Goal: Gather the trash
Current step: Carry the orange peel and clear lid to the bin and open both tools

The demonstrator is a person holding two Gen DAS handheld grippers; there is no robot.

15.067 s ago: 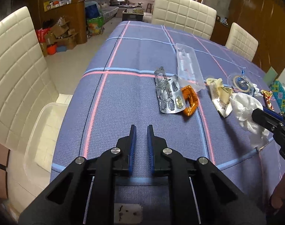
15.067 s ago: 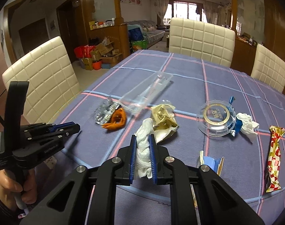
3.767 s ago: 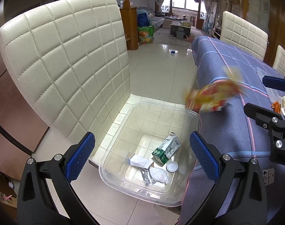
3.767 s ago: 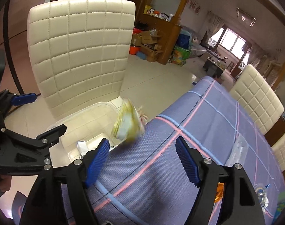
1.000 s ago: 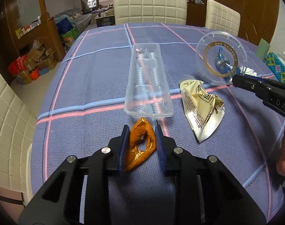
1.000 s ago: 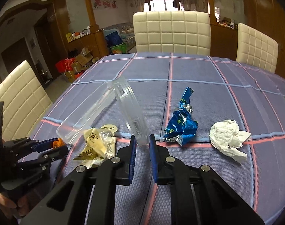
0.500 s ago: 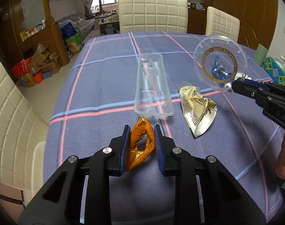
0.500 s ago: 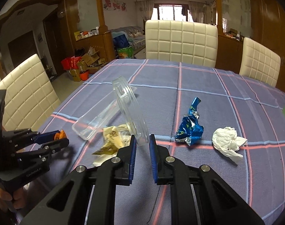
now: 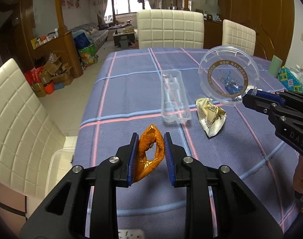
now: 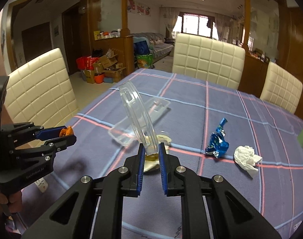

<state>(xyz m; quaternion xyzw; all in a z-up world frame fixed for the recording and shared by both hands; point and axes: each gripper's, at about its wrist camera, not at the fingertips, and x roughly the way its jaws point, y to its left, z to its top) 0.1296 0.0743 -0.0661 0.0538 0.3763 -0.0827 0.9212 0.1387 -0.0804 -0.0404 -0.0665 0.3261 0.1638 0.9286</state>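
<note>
Now orange wrapper (image 9: 151, 153) pinched between left fingers (image 9: 132, 157), clear lid (image 10: 139, 119) between right fingers (image 10: 141, 166)

1. Both grippers came up off the table (image 9: 131, 87) since a second ago, so the view's wider.
2. Peel (image 9: 150, 155) rode up in the left gripper (image 9: 150, 157).
3. Lid (image 10: 138, 119) rose clamped in the right gripper (image 10: 151, 160), tilted more.

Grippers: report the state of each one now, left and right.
Left gripper: shut on the orange wrapper.
Right gripper: shut on the rim of the clear round lid.
</note>
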